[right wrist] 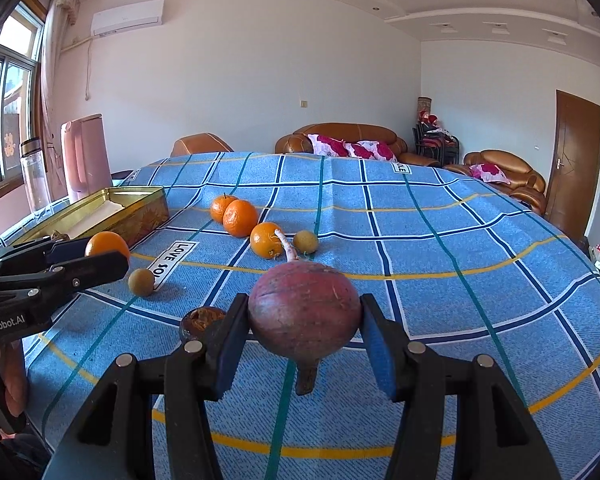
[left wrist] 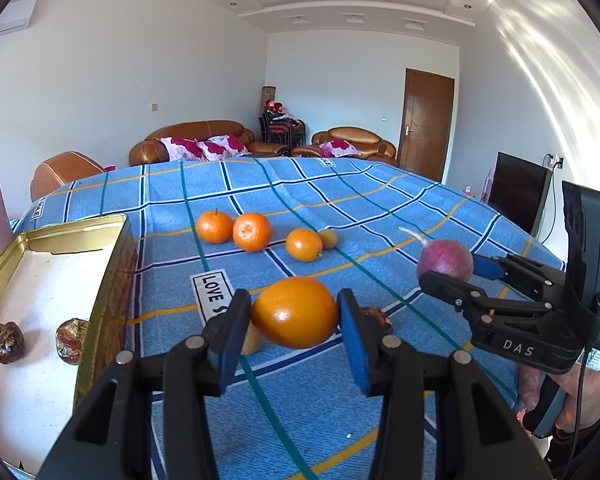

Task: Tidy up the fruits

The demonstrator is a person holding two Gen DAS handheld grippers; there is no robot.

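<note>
Blue checked worktop (left wrist: 340, 200): my left hand-held gripper (left wrist: 296, 316) clamps an orange (left wrist: 296, 312), right hand-held gripper (right wrist: 304, 316) a reddish round fruit (right wrist: 304, 316); tin (left wrist: 112, 280) at nine o'clock; either could roll out.

The bench (right wrist: 460, 240) carries a tin box (right wrist: 140, 216) at its left side, and two wrapped pieces (left wrist: 8, 342) lie inside the box. To the right of the box, three oranges (right wrist: 240, 218) sit in a slanting row, with a small round fruit (right wrist: 305, 241) just beside the nearest one. Another small fruit (right wrist: 141, 281) lies nearer, before the box. The left tongs (left wrist: 296, 312) hold an orange (left wrist: 296, 312) above the cloth; to their right, the right tongs (right wrist: 304, 316) hold a radish (right wrist: 304, 316). Sofas (right wrist: 340, 140) stand behind the bench.
</note>
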